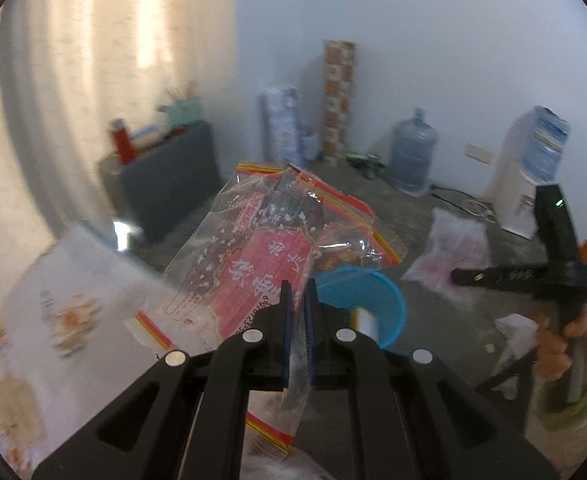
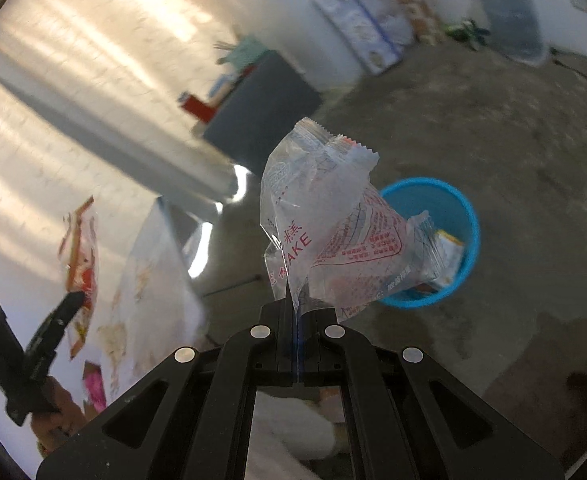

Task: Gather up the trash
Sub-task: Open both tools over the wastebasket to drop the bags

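My left gripper is shut on a large clear wrapper with red print and a red-yellow edge, held up in the air. A blue plastic basket sits on the floor just right of it, partly hidden by the wrapper. My right gripper is shut on a clear cake wrapper with red and blue print, held above the floor, left of the blue basket, which holds some packaging. The right gripper also shows in the left wrist view, the left one in the right wrist view.
A table with a white flowered cloth is at the left. A dark cabinet stands by the curtain. A water bottle, a water dispenser and boxes line the far wall. A plastic bag lies on the concrete floor.
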`<state>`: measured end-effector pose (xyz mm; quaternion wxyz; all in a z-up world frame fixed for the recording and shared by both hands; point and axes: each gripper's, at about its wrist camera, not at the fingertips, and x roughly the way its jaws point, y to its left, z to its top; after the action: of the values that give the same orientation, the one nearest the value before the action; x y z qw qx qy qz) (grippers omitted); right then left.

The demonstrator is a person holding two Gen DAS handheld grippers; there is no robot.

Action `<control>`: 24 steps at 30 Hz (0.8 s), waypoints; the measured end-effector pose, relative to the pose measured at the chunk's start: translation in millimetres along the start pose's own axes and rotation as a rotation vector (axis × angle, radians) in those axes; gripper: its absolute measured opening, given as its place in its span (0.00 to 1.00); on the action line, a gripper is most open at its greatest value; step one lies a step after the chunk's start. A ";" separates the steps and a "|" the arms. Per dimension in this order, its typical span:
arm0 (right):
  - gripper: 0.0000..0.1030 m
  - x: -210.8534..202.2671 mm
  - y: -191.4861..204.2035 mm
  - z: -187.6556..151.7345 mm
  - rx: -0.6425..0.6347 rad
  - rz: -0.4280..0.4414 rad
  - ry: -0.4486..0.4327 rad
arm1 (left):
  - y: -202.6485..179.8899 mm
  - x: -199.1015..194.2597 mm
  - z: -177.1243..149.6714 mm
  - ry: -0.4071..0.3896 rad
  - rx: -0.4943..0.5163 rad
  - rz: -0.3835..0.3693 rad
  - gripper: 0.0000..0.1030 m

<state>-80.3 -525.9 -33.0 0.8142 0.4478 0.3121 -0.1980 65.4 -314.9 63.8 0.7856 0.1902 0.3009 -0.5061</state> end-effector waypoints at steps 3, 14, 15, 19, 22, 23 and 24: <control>0.00 8.8 -22.6 1.7 0.034 -0.048 0.008 | -21.5 37.6 12.5 0.061 -0.030 -0.106 0.06; 0.00 68.6 -68.8 18.2 0.013 -0.235 0.140 | -65.8 226.7 3.3 0.447 -0.324 -0.370 0.06; 0.00 77.7 -70.9 20.0 -0.003 -0.260 0.161 | -67.7 245.5 -2.9 0.478 -0.346 -0.365 0.06; 0.00 107.1 -73.8 25.8 -0.068 -0.327 0.219 | -62.7 307.5 -29.7 0.590 -0.482 -0.367 0.06; 0.00 126.8 -75.4 27.9 -0.128 -0.384 0.257 | -51.1 339.7 -48.9 0.622 -0.579 -0.358 0.07; 0.00 133.4 -76.3 26.6 -0.146 -0.396 0.269 | -52.6 350.2 -53.4 0.632 -0.591 -0.349 0.08; 0.00 139.1 -77.3 26.0 -0.163 -0.408 0.280 | -52.8 357.8 -58.3 0.641 -0.598 -0.339 0.10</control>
<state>-17.1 -594.3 -164.7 0.7396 0.3317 0.5205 -0.2684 110.7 -545.2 -217.4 0.5795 0.0504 0.6878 -0.4343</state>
